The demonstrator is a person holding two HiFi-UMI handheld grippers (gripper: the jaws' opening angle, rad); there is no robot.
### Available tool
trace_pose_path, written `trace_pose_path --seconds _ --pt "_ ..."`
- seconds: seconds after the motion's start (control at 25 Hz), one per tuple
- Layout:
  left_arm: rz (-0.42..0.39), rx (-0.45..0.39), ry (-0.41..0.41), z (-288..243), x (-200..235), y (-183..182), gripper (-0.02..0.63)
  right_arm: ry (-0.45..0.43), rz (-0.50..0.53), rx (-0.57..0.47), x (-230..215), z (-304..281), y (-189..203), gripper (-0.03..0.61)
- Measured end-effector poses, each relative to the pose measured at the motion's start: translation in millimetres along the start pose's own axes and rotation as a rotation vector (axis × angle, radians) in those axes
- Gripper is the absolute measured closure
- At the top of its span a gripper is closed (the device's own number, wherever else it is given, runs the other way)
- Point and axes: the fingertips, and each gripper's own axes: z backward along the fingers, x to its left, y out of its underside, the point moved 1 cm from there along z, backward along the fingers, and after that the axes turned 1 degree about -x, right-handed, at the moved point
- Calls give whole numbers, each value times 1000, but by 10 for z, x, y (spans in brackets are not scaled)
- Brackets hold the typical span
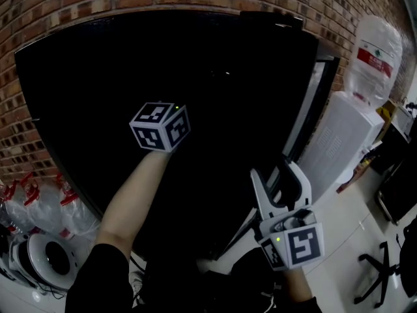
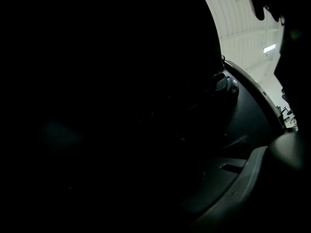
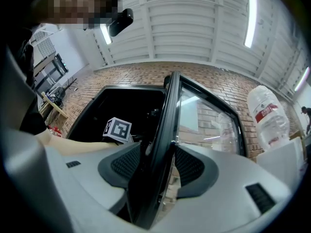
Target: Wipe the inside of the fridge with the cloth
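Note:
The fridge (image 1: pixel 98 70) stands open, and its inside is black with nothing to make out. My left arm reaches into it; the left gripper's marker cube (image 1: pixel 160 127) shows, while its jaws are lost in the dark. In the left gripper view only one grey finger (image 2: pixel 248 176) is visible. No cloth shows in any view. My right gripper (image 1: pixel 277 169) is at the edge of the glass fridge door (image 1: pixel 306 109), lower right. That door edge (image 3: pixel 163 130) runs between the pads (image 3: pixel 127 165), which close against it on both sides.
A white water dispenser (image 1: pixel 342 142) with a big bottle (image 1: pixel 373 54) stands right of the door. A brick wall (image 1: pixel 39 18) lies behind the fridge. Several clear bottles with red caps (image 1: pixel 32 201) and a round white appliance (image 1: pixel 42 259) sit at lower left. A chair base (image 1: pixel 374 272) is at lower right.

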Motion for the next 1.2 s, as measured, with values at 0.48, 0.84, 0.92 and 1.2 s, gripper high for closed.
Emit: trace_pose_path --seconds 0.48,0.84,0.92,1.2 --pt "33 17 -121 -307 478 221 571 -8 -4 -26 -18 10 36 368" --pt "15 16 -187 -438 784 391 574 -26 32 -21 -6 4 77 368" --pt "12 16 -195 -467 833 419 574 -23 29 -21 -16 -2 88 368" --pt "-34 42 -187 -531 888 486 572 -17 6 -22 -54 -8 99 368"
